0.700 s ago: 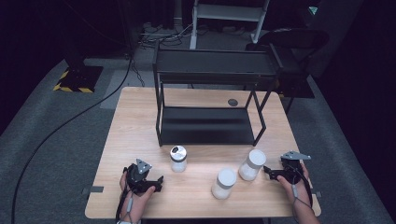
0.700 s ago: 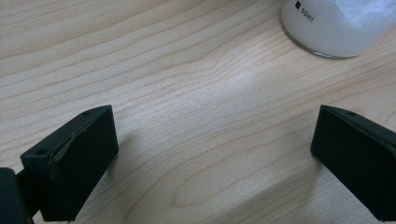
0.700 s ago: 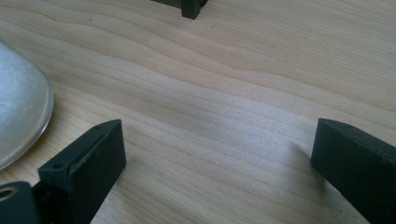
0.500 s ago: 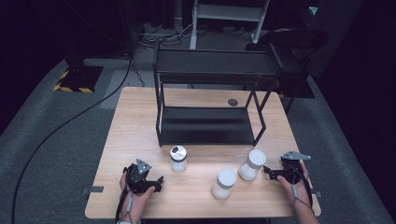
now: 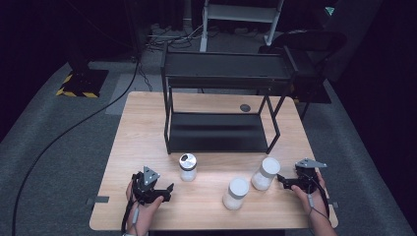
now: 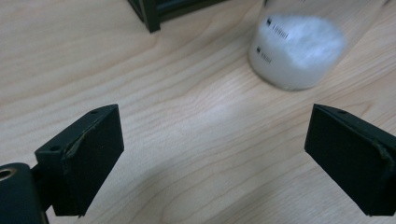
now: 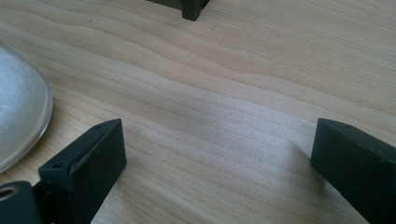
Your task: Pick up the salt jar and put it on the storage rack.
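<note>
While 3 white jars stand on the wooden table (image 5: 147, 123) just in front of the black 2-tier shelf (image 5: 221, 73), nothing has yet been lifted — both shelf levels look bare, and every jar rests on the wood. Nearest the shelf's front left leg is the metal-lidded jar (image 5: 187, 166); in the left gripper view it appears as a frosted white tub with printed barcodes, up and to the right of the jaws. Off the shelf's front right leg stands the right jar (image 5: 265, 173), and between these two, further from the shelf toward the table's near edge, the middle jar (image 5: 236, 193). The left gripper (image 5: 167, 189) lies on the table near the front edge, well out from the shelf and beside the metal-lidded jar without touching it; its jaws are spread wide with bare wood between them. The right gripper (image 5: 282, 179) sits just beside the right jar, its jaws likewise parted and empty — in its own view the jar's curved edge shows at the left, outside the pads. Judged from this, the work is at its very start: the likely job of moving jars onto the shelf is wholly ahead, with no jar grasped so far.
</note>
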Demonstrator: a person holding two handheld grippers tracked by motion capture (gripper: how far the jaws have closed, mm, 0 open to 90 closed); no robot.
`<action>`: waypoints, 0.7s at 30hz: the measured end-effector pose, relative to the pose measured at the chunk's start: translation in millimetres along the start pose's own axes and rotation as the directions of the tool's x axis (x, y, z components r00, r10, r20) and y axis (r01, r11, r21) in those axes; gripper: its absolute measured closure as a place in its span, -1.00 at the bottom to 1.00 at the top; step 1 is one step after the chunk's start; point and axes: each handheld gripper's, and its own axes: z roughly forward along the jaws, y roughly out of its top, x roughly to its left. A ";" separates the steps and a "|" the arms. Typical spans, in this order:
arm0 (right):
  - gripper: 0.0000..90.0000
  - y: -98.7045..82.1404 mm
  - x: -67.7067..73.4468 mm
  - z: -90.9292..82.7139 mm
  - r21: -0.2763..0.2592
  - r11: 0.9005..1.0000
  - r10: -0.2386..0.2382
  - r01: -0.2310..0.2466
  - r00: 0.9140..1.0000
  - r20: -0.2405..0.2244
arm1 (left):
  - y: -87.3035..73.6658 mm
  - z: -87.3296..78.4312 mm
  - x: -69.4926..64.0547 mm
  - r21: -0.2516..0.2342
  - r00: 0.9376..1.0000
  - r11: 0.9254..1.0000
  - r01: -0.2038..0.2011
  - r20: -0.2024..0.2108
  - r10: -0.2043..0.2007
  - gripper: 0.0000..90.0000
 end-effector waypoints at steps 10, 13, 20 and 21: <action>-0.93 -0.2 -0.1 -0.1 -0.001 1.000 0.000 0.000 1.000 -0.001 | -14.2 -14.0 -2.2 -0.148 1.000 0.989 -0.005 0.025 0.009 -0.90; -0.93 -0.3 -0.2 -0.1 -0.001 1.000 0.000 0.000 1.000 -0.001 | -16.6 -16.7 -4.1 -0.186 0.999 0.982 -0.014 0.030 0.020 -0.90; -0.93 -0.3 -0.1 -0.1 -0.001 1.000 0.000 0.000 1.000 -0.001 | -21.6 -22.4 -7.0 -0.253 0.999 0.967 -0.016 0.027 0.024 -0.90; -0.93 -0.3 -0.1 -0.1 -0.001 1.000 0.000 0.000 1.000 -0.001 | -21.6 -22.4 -7.0 -0.253 0.999 0.967 -0.016 0.027 0.024 -0.91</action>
